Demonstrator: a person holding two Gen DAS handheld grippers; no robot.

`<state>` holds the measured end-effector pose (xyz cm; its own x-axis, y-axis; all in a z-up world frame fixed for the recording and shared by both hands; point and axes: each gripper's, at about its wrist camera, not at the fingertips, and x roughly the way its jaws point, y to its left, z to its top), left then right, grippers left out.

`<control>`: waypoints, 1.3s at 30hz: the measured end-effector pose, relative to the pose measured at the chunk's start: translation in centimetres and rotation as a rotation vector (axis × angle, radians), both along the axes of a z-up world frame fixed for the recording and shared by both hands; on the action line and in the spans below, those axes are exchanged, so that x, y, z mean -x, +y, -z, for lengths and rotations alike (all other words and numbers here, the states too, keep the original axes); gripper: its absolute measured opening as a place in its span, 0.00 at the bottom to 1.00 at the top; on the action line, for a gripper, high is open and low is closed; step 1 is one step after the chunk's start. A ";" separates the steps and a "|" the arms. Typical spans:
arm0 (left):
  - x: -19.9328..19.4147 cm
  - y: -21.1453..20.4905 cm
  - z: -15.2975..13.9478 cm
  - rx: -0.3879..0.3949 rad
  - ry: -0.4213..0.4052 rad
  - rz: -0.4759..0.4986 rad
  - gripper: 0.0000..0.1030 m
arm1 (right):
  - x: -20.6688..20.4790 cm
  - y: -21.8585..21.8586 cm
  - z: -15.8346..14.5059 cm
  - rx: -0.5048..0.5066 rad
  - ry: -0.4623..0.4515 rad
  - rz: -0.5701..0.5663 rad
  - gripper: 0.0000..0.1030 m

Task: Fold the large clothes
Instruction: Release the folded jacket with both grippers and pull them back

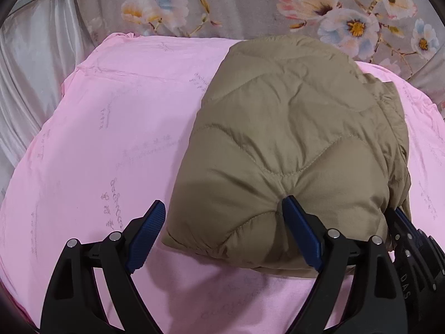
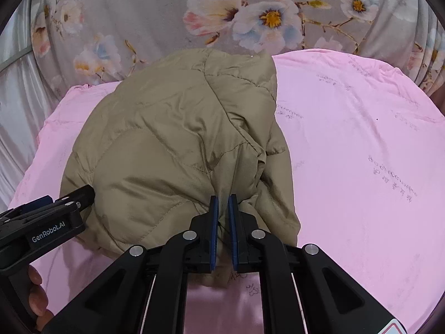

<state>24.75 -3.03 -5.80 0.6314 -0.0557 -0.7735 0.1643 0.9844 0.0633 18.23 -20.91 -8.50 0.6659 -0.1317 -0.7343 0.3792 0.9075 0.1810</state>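
Khaki quilted jacket (image 1: pixel 292 139) lies folded in a puffy bundle on the pink sheet (image 1: pixel 111 139), with floral fabric (image 1: pixel 250 2) behind. Left tongs (image 1: pixel 222 217) gape wide, one fingertip denting the jacket's near edge. Right tongs (image 2: pixel 223 203) are clenched on a jacket fold.

White lettering reading "GenRobot.AI" stood on the black body of the left gripper (image 2: pixel 83 194), seen in the right wrist view. In the left wrist view, the letters "DAS" ran vertically, embossed on the black body of the right gripper (image 1: pixel 400 217); any further letters were cut off. The pink sheet (image 2: pixel 361 153) carried faint rows of greyish printed script and characters, too pale and blurred to be read.
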 end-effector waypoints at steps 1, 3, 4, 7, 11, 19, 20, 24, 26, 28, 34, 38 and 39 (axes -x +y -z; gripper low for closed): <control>0.0 -0.1 0.2 -0.004 0.001 -0.004 0.82 | 0.0 0.1 0.3 0.006 0.005 0.000 0.07; 0.0 -0.5 0.7 -0.014 -0.002 -0.011 0.82 | -0.1 0.4 0.9 0.026 0.011 -0.002 0.07; 0.0 -0.6 0.9 -0.017 -0.003 -0.014 0.82 | -0.2 0.5 1.1 0.034 0.014 -0.003 0.07; 0.0 -1.1 1.4 -0.031 -0.012 -0.017 0.82 | -0.4 0.8 1.8 0.057 0.014 -0.002 0.08; 0.2 -1.8 2.1 -0.064 -0.045 -0.027 0.82 | -0.7 1.0 2.3 0.089 0.019 0.001 0.08; 0.2 -2.1 2.7 -0.072 -0.076 -0.046 0.82 | -1.0 1.0 2.5 0.095 0.019 0.000 0.08; 0.2 -2.1 2.7 -0.070 -0.078 -0.045 0.82 | -1.0 1.0 2.5 0.096 0.018 0.000 0.08; 0.3 -1.9 2.5 -0.062 -0.087 -0.041 0.83 | -0.9 0.8 2.4 0.089 0.009 -0.001 0.09; 0.6 -1.9 2.3 -0.070 -0.089 -0.030 0.83 | -0.6 1.0 2.1 0.105 0.010 -0.003 0.10; 1.2 -1.7 1.8 -0.061 -0.083 -0.018 0.82 | 0.2 1.4 1.6 0.127 0.008 -0.004 0.14; 4.1 -0.8 1.2 -0.004 -0.075 -0.001 0.87 | 3.9 2.3 1.0 0.152 -0.043 0.023 0.48; 6.6 -1.0 1.9 -0.008 -0.038 0.026 0.87 | 6.1 2.1 1.5 0.130 -0.019 0.034 0.54; 7.2 -1.1 2.1 -0.010 -0.032 0.031 0.87 | 6.5 2.0 1.7 0.121 -0.007 0.033 0.54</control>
<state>17.51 -4.08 -7.89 0.6538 -0.0681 -0.7536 0.1925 0.9781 0.0786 11.68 -18.91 -10.15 0.6649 -0.2409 -0.7070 0.4079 0.9101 0.0735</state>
